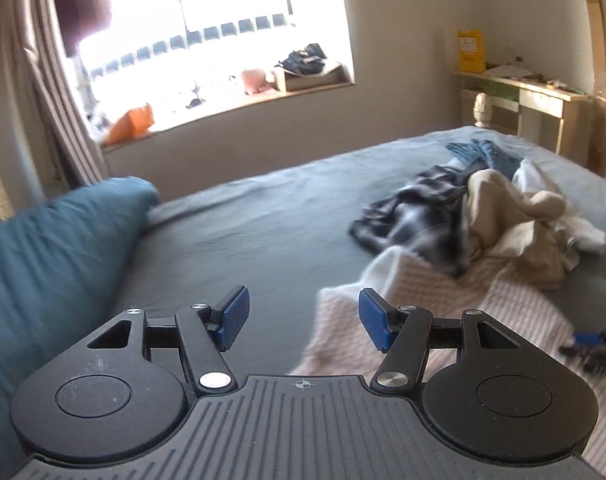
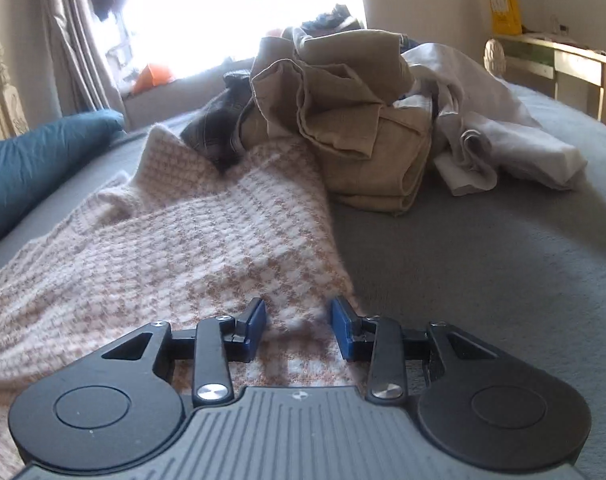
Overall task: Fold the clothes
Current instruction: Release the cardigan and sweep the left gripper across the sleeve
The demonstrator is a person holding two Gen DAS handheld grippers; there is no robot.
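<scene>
Left gripper [image 1: 303,316] hangs above the bed [image 1: 243,232], jaws spread wide, nothing between the blue pads, only grey sheet and the knit's edge below. Right gripper [image 2: 299,328] sits low over the pink-and-white checked knit [image 2: 183,240], jaws apart, the cloth lying under the gap, pads not pressing on it. That knit is spread flat across the middle of the bed, running toward the near edge. Beyond it, toward the far side, a heap: tan trousers [image 2: 355,120] bunched on top, a dark plaid garment [image 1: 415,216] beside them, a white garment [image 2: 503,140] trailing off toward the right edge. Teal pillow [image 1: 43,248] at the left edge. On the window sill an open box [image 1: 315,74] holds something dark, too small to tell.
</scene>
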